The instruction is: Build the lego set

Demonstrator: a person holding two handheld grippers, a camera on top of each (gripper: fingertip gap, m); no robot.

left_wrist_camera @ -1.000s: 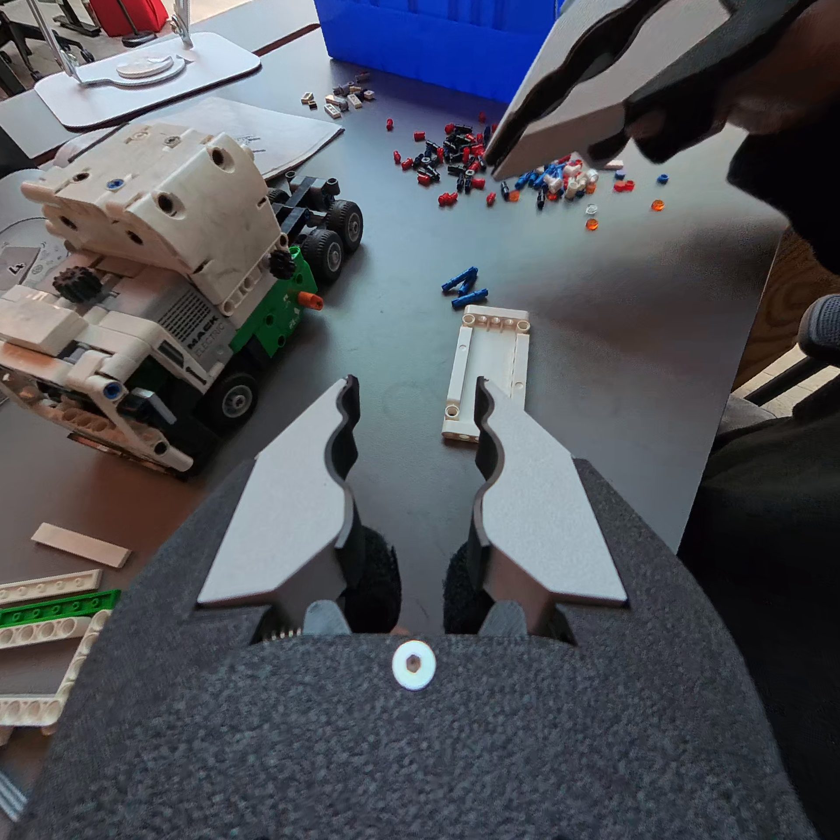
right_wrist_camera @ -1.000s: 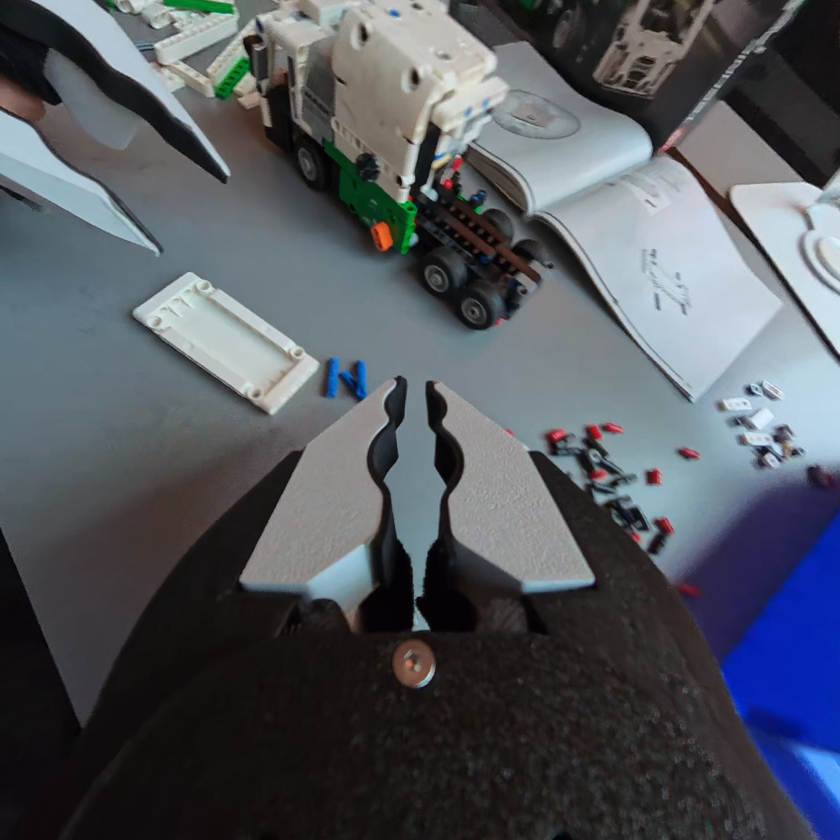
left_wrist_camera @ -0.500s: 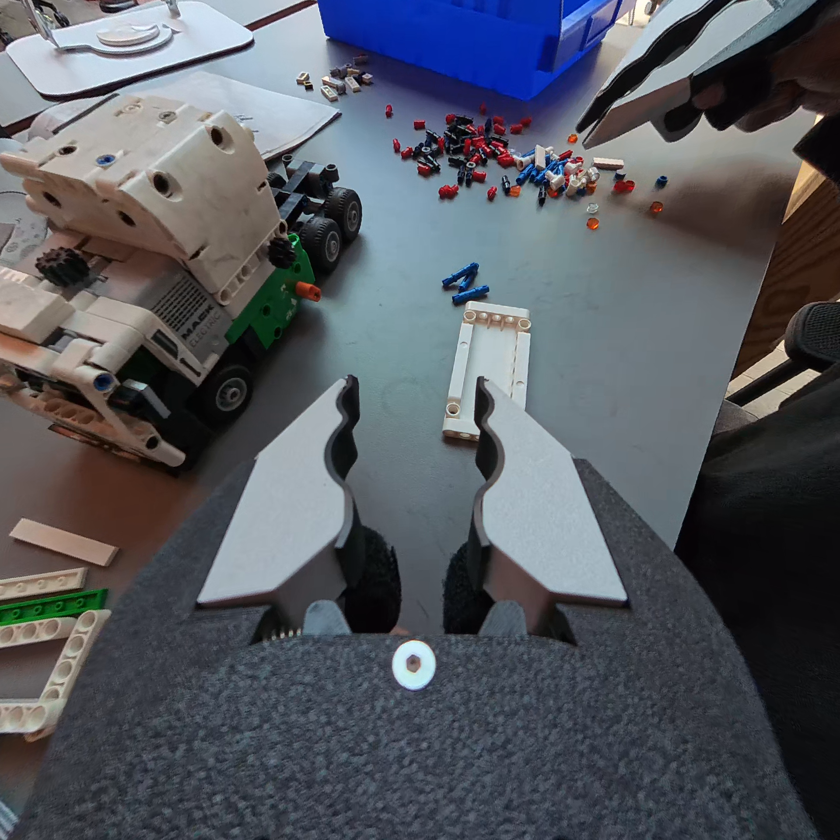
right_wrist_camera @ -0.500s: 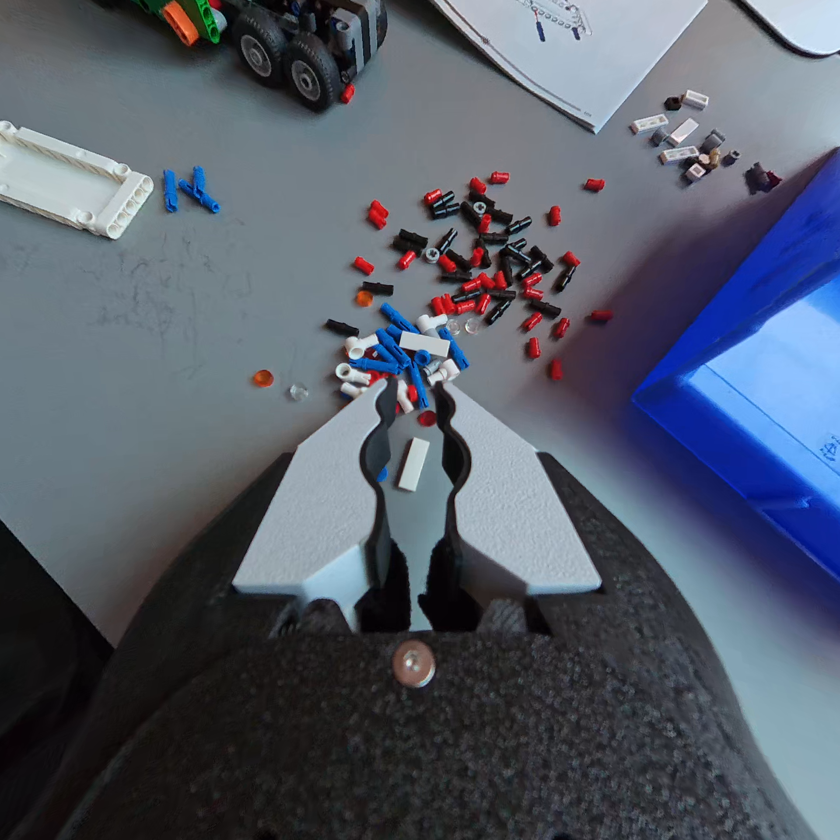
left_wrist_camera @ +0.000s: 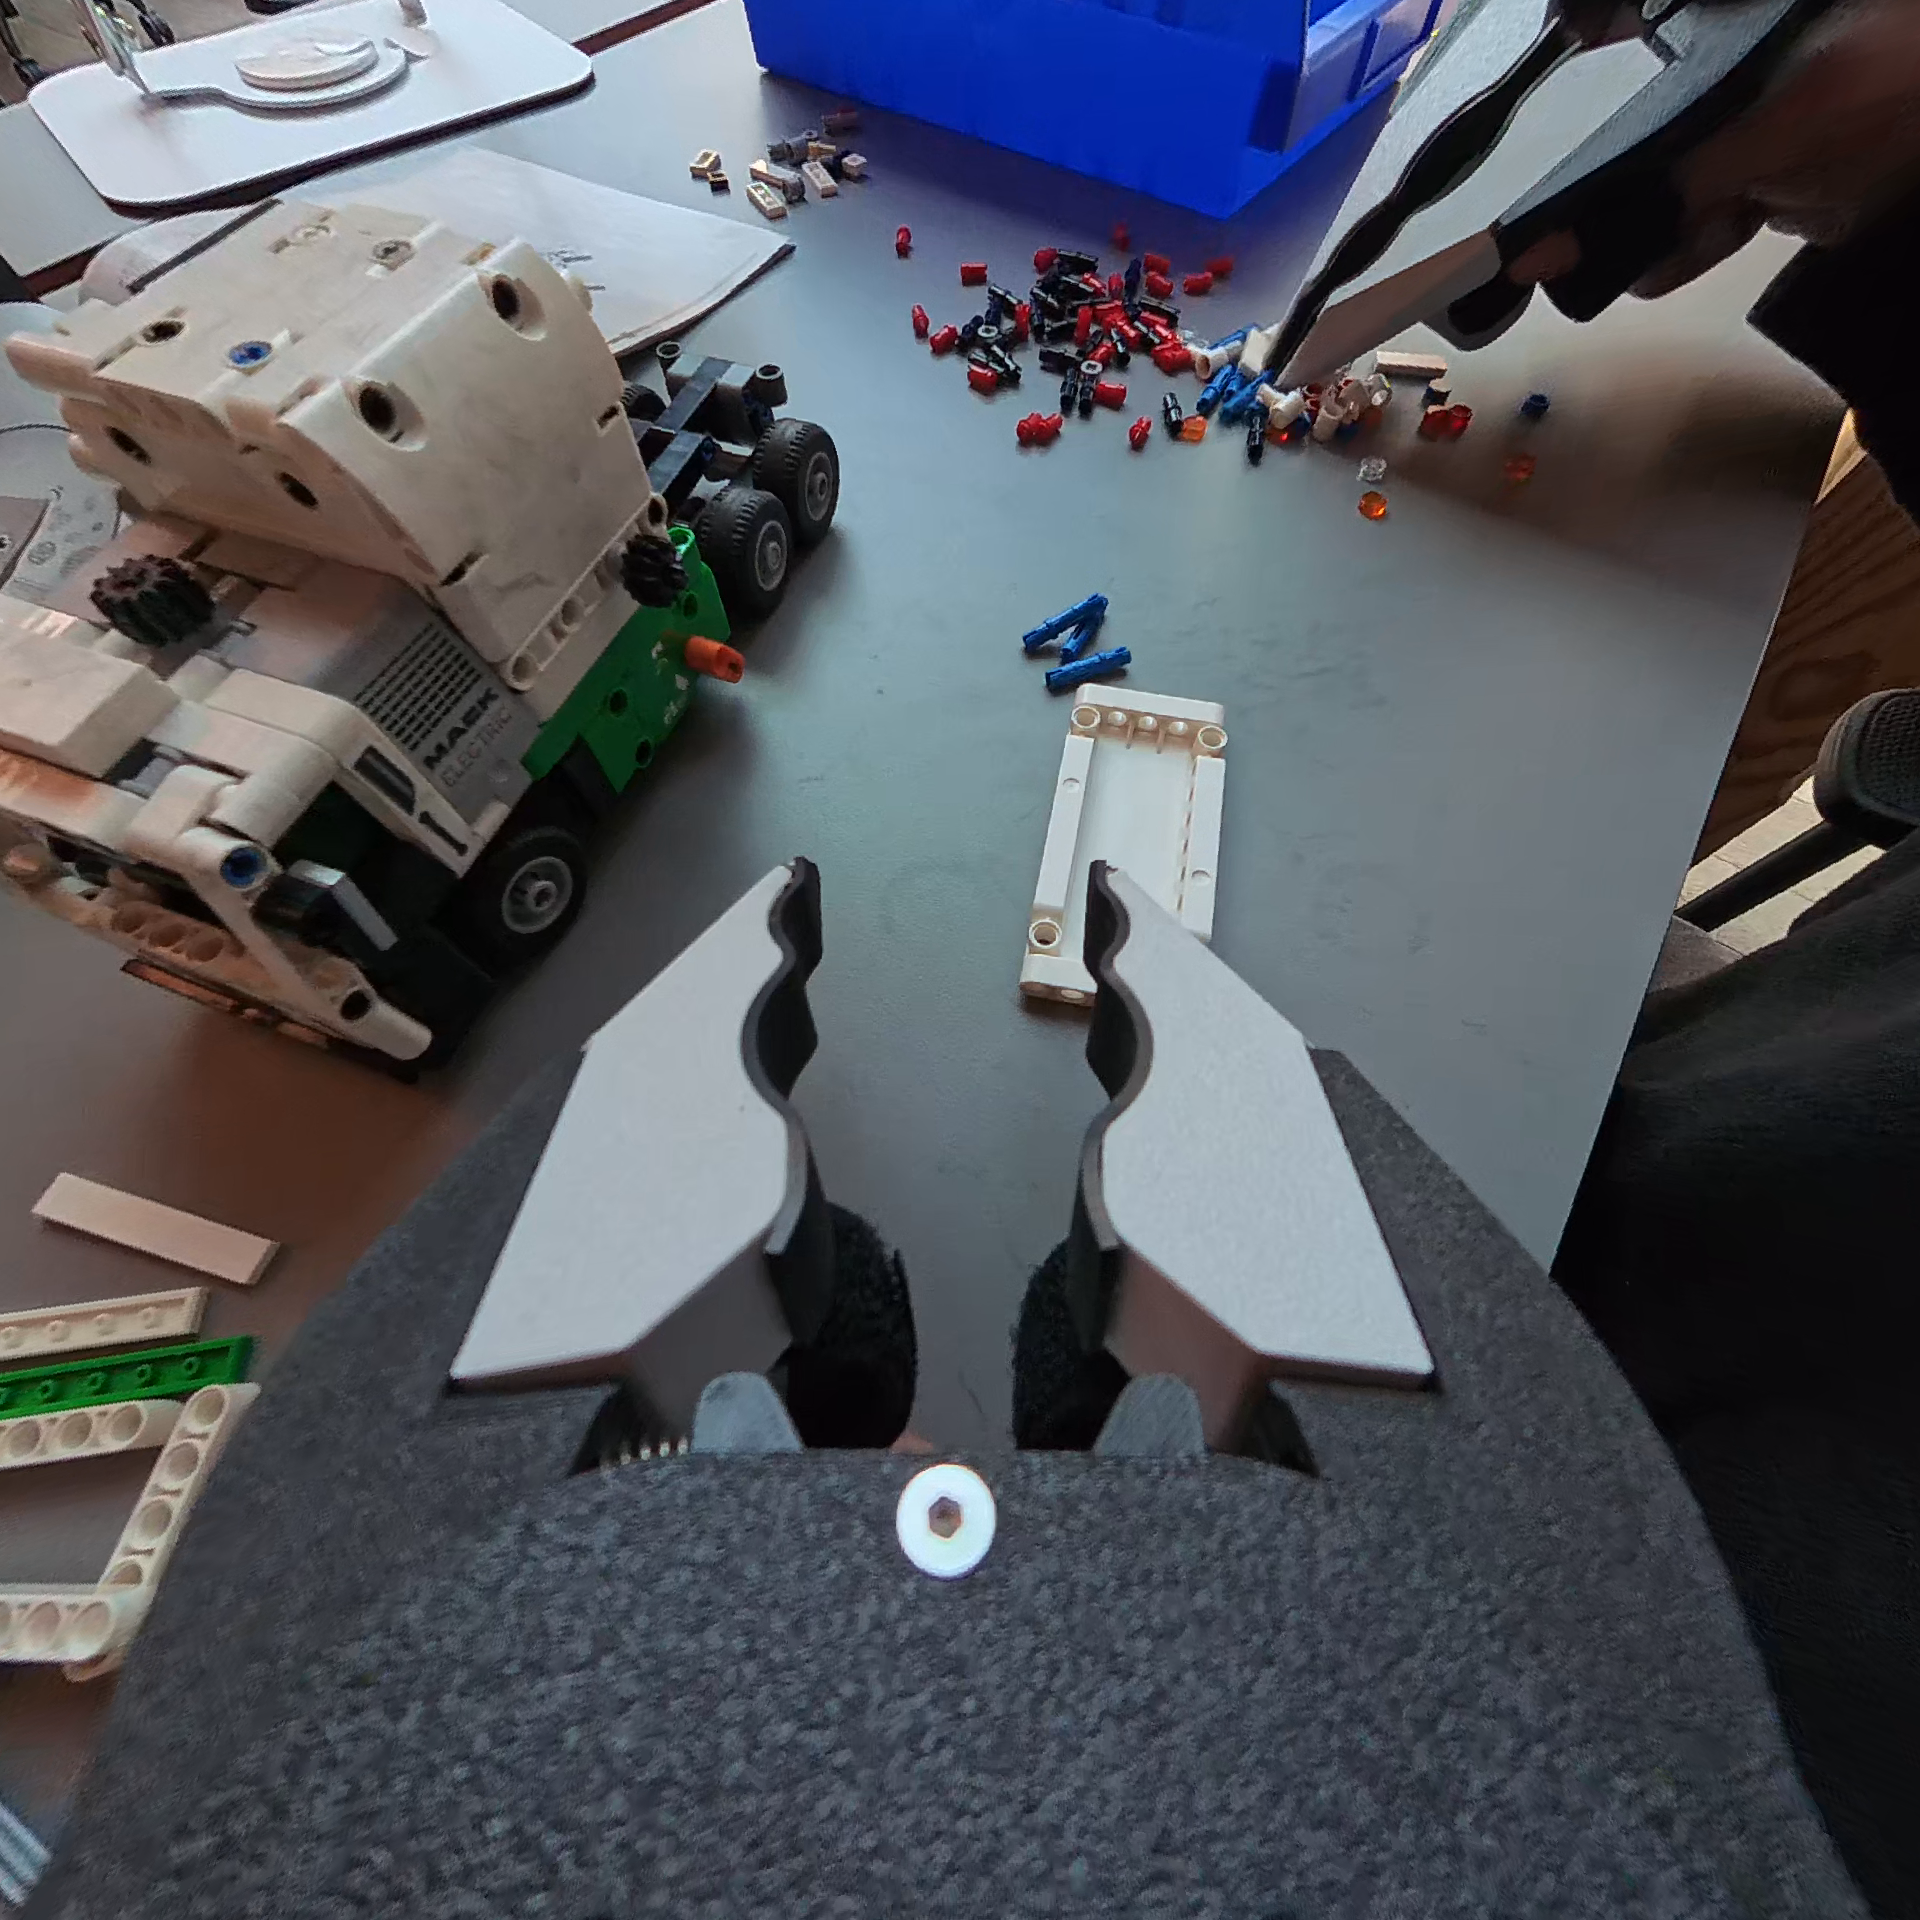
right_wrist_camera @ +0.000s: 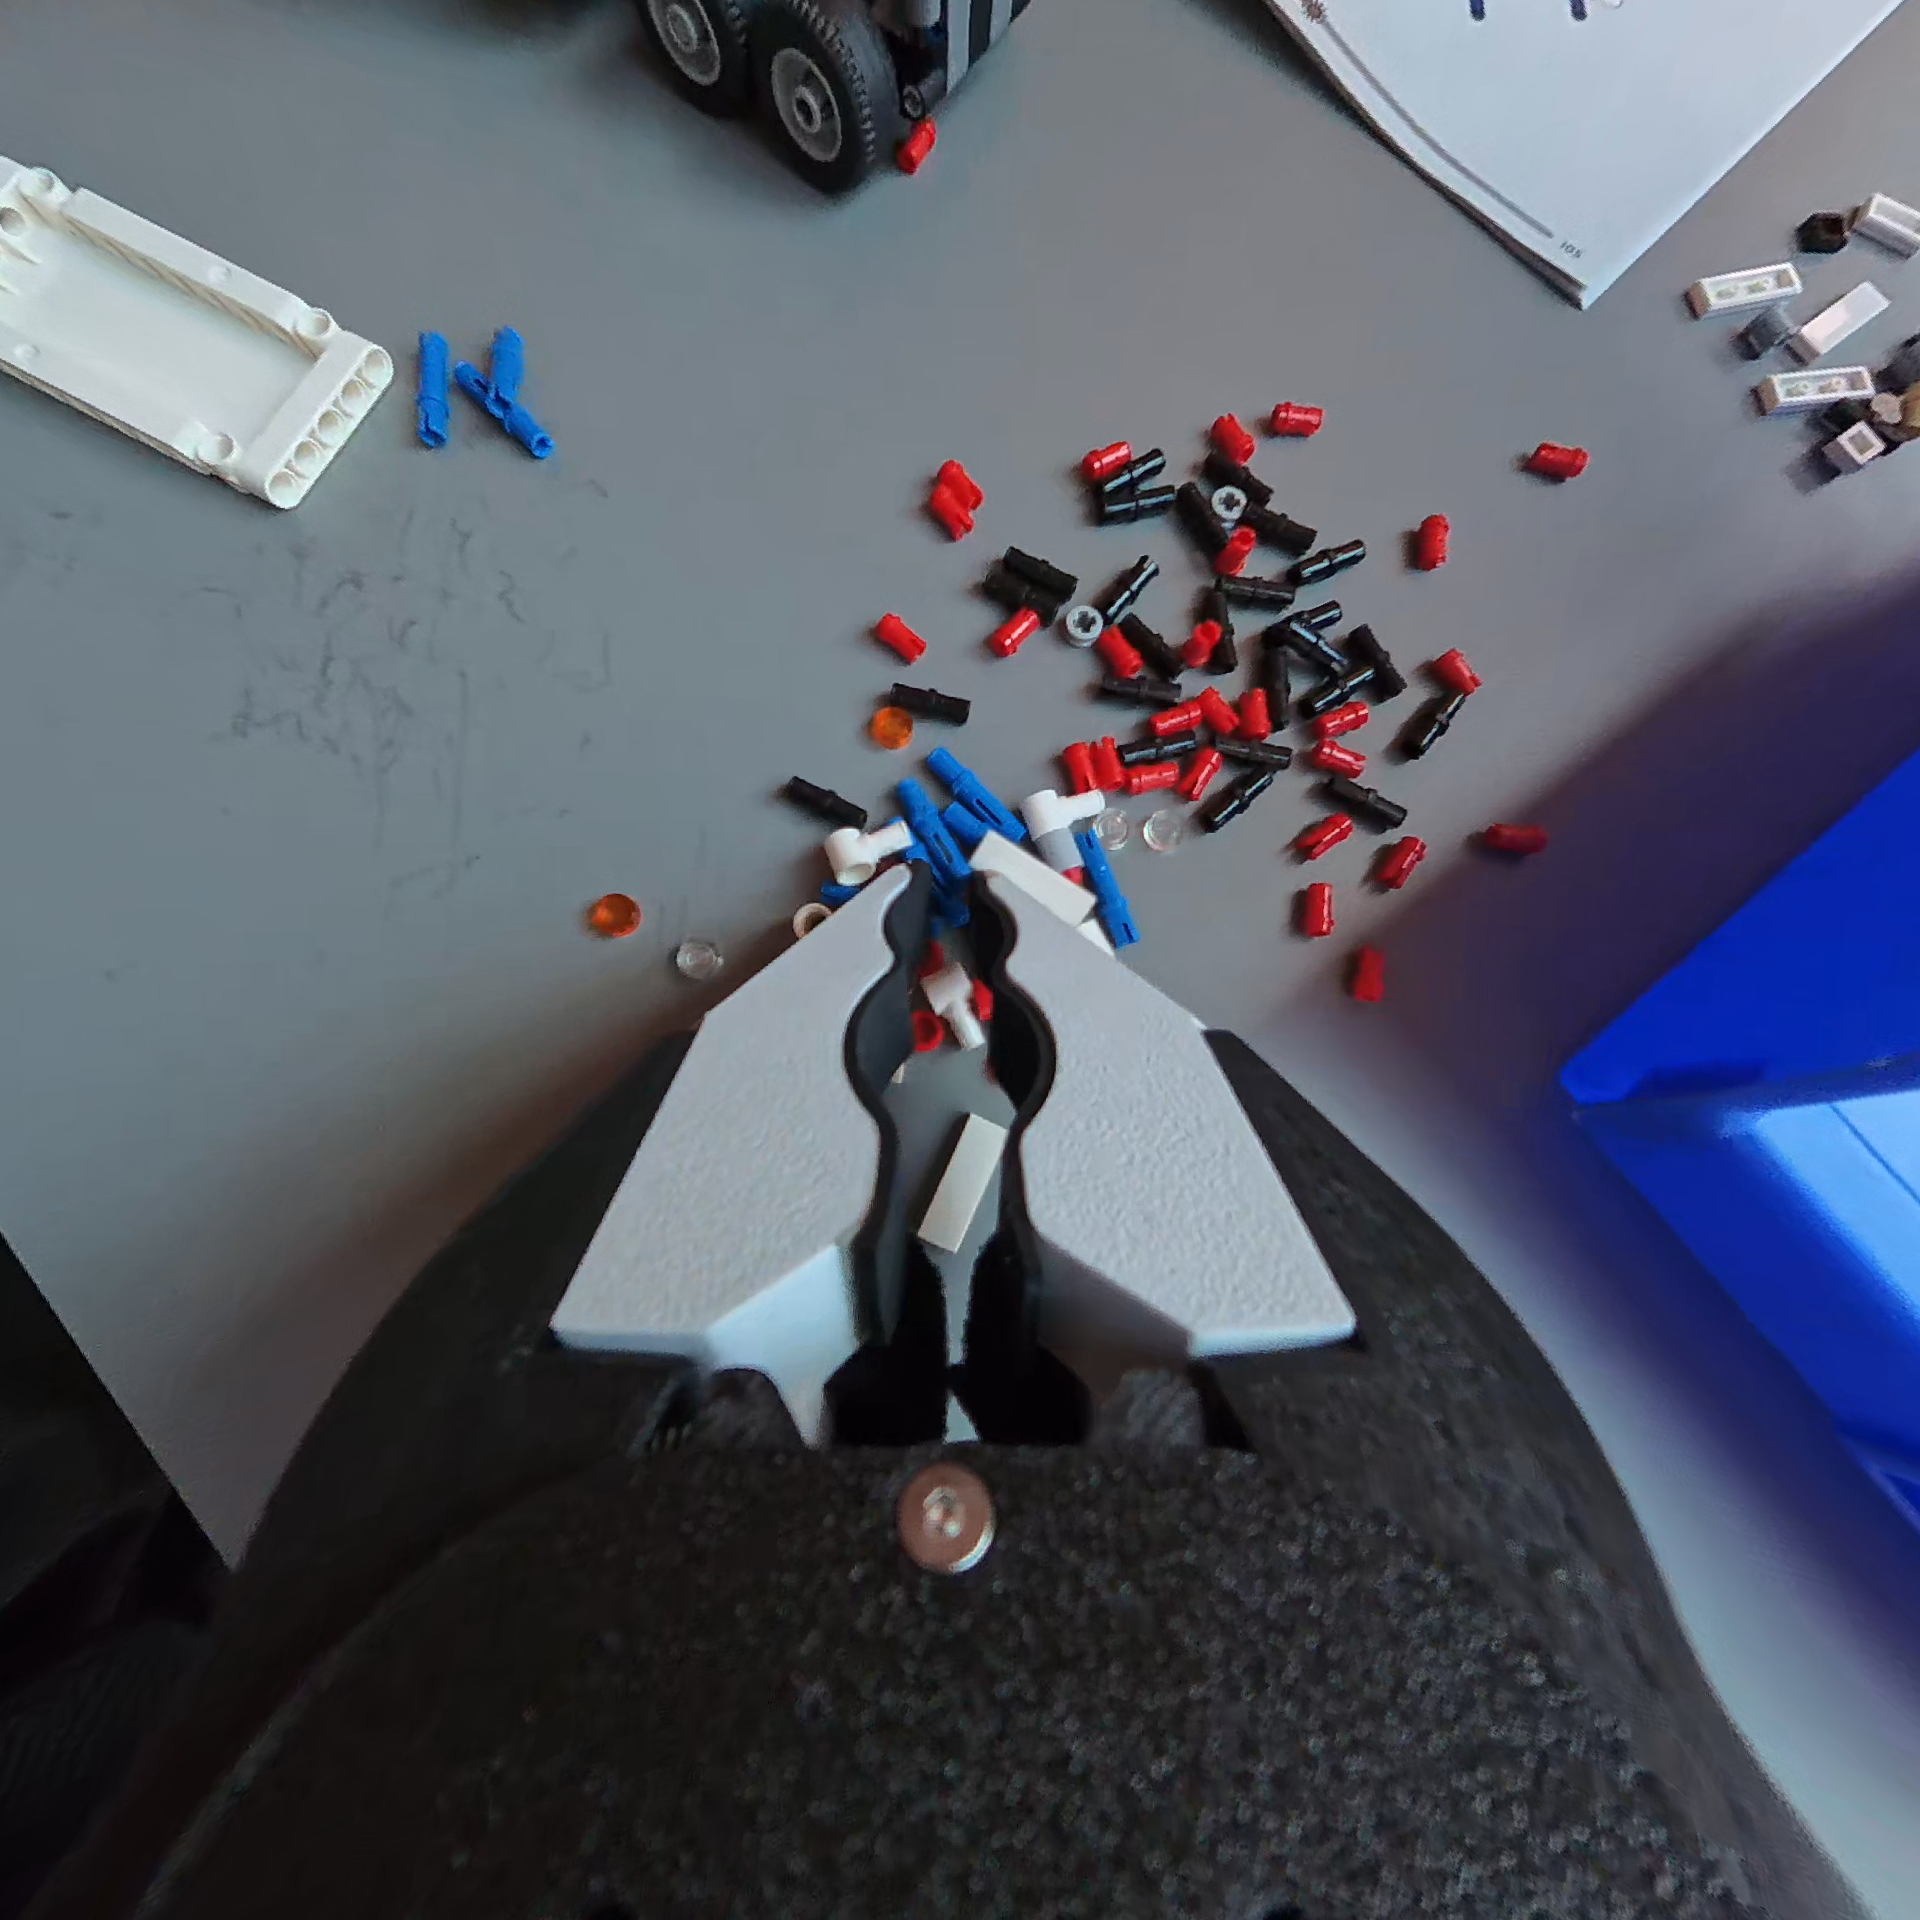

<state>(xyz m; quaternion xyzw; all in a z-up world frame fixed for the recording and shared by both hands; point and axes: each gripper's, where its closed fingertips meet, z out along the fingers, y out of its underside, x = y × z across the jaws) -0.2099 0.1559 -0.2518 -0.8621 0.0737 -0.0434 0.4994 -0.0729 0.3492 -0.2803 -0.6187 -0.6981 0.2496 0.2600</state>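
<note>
A white, green and black lego truck (left_wrist_camera: 343, 582) stands at the left; its rear wheels (right_wrist_camera: 800, 94) show in the right wrist view. A white panel (left_wrist_camera: 1138, 821) (right_wrist_camera: 177, 332) lies flat with three blue pins (left_wrist_camera: 1075, 644) (right_wrist_camera: 483, 390) beside it. My left gripper (left_wrist_camera: 951, 883) is open and empty, just left of the panel's near end. My right gripper (right_wrist_camera: 948, 881) (left_wrist_camera: 1288, 369) is down in the pile of red, black and blue pins (right_wrist_camera: 1226, 665) (left_wrist_camera: 1101, 332), tips nearly together on a blue pin (right_wrist_camera: 940, 847). A white tile (right_wrist_camera: 961, 1184) lies under its fingers.
A blue bin (left_wrist_camera: 1091, 73) (right_wrist_camera: 1787, 1091) stands beyond the pile. An instruction booklet (left_wrist_camera: 582, 239) (right_wrist_camera: 1579, 114) and small grey and white pieces (left_wrist_camera: 790, 171) (right_wrist_camera: 1818, 332) lie behind the truck. White and green beams (left_wrist_camera: 94, 1392) lie front left. A chair (left_wrist_camera: 1870, 769) is past the table's right edge. Across from one pair of fingers to the other is roughly 25 cm. To the white tile (right_wrist_camera: 961, 1184): right tips about 6 cm, left tips about 25 cm. The left camera catches it too, in the left wrist view (left_wrist_camera: 1412, 363).
My right gripper has swung from over the panel to the pin pile, lowered into it and narrowed its jaws onto a blue pin. The left gripper has barely moved.
</note>
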